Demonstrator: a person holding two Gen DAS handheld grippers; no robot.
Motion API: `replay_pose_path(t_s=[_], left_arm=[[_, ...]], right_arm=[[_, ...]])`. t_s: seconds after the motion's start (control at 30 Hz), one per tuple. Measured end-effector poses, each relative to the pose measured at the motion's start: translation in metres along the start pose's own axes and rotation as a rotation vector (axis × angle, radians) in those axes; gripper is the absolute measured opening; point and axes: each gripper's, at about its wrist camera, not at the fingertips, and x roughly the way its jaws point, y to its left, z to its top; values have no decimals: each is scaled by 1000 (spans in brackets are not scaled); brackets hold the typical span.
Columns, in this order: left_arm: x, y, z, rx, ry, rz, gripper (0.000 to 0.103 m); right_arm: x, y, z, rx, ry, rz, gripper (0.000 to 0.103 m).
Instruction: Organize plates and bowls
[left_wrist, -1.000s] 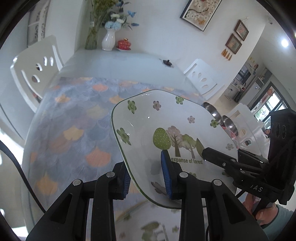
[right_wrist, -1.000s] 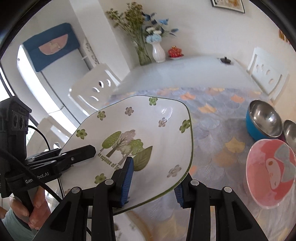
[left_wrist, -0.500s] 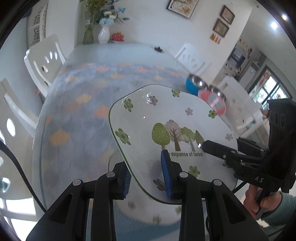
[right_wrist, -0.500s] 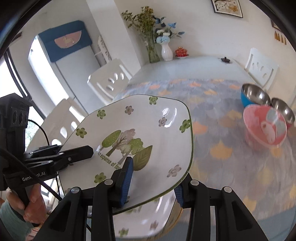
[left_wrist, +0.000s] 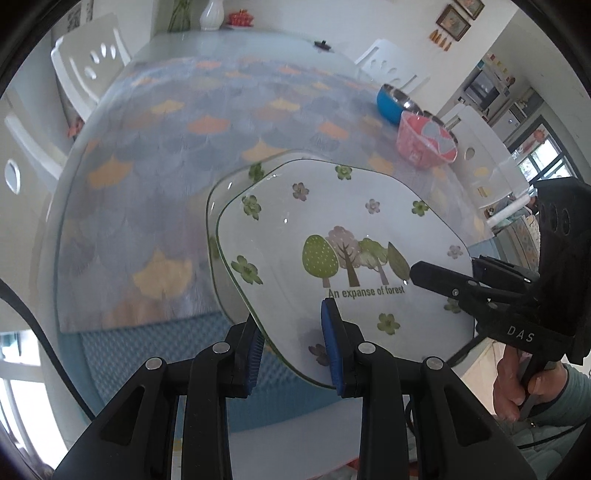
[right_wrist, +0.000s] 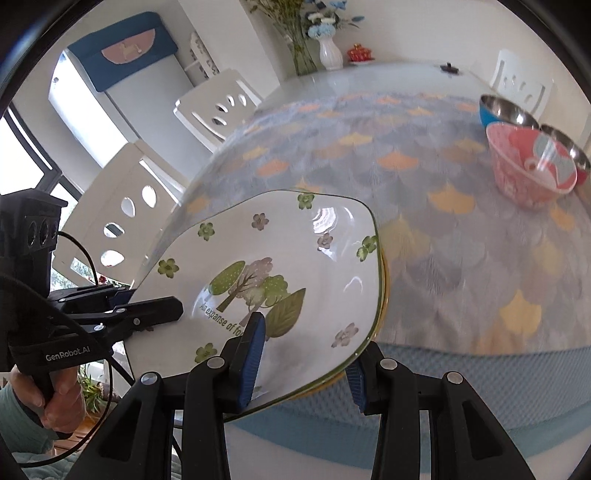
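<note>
Gripping forest plate (left_wrist: 354, 236) lettered "An expanse of forest", both grippers

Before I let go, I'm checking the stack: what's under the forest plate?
Under the forest plate, another plate's green-edged rim pokes out; a yellow edge shows too. The rest is covered.

White plate (left_wrist: 343, 236) edged in green, scattered with green and mauve flowers around painted trees; beyond the plate, a pink bowl (left_wrist: 424, 142), a blue bowl (left_wrist: 391, 103) and a grey-blue tablecloth (left_wrist: 184, 140) patterned with orange fans.
</note>
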Motion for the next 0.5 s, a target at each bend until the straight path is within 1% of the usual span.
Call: replay_pose_path(t_s=[0.07,0.13,0.3,0.43,0.5], left_arm=[[1,3,-3,-9,4,4,27],[0,8,-5,-25,-1,-8,26],[6,6,-2,1,-16,-1,25],[6,16,3,-52,-29,-30,25],[5,21,4,-76,-31,-37,25]], right_arm=[[2,0,-3,5,11,-4,39],[4,1,-7,-2,20,-4,39],[7,11,-10,-51,26,-40,39],[9,10,-8,-33,47,-15,38],[8,7,-5,-28,52,-17,38]])
